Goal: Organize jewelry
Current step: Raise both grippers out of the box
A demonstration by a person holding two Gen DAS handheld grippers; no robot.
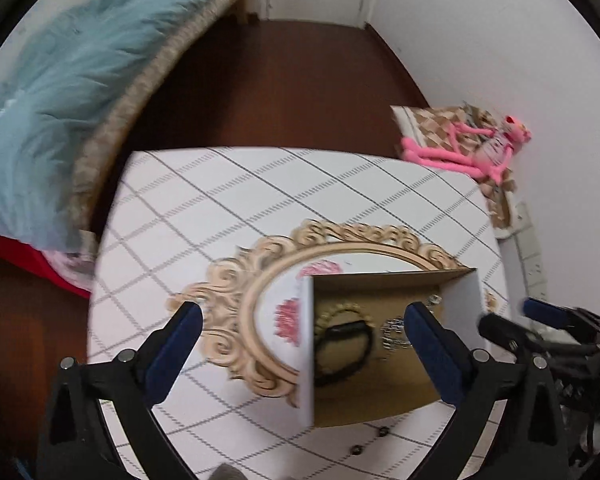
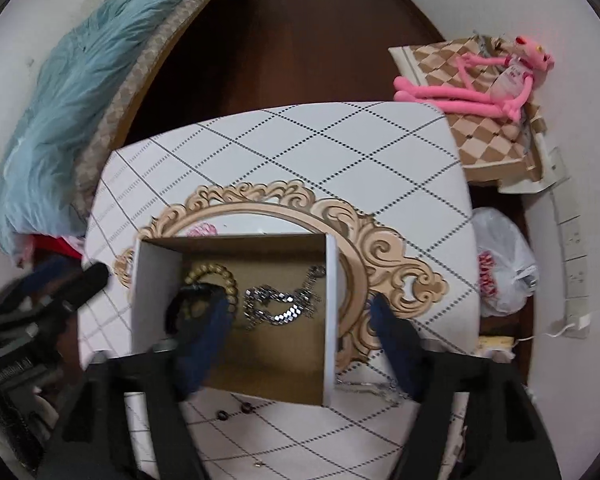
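An open cardboard box (image 2: pixel 268 364) with white outer walls stands on a gold-framed oval mirror (image 2: pixel 384 252) on the table. In it lie a gold bead bracelet (image 2: pixel 216 272), a black ring-shaped bangle (image 2: pixel 180 304) and a silver sequin piece (image 2: pixel 280 304). The box also shows in the left wrist view (image 1: pixel 380 392). My right gripper (image 2: pixel 300 312) is open above the box, its left finger inside it. My left gripper (image 1: pixel 304 320) is open above the box's left wall. A silver chain (image 2: pixel 372 388) lies by the box. Small dark beads (image 2: pixel 232 412) lie in front of it.
The table (image 2: pixel 300 140) has a white cloth with a diamond grid. A pink plush toy (image 2: pixel 480 80) sits on a checked cushion at the far right. A white plastic bag (image 2: pixel 504 264) is on the floor at the right. A bed with a blue blanket (image 2: pixel 68 112) is on the left.
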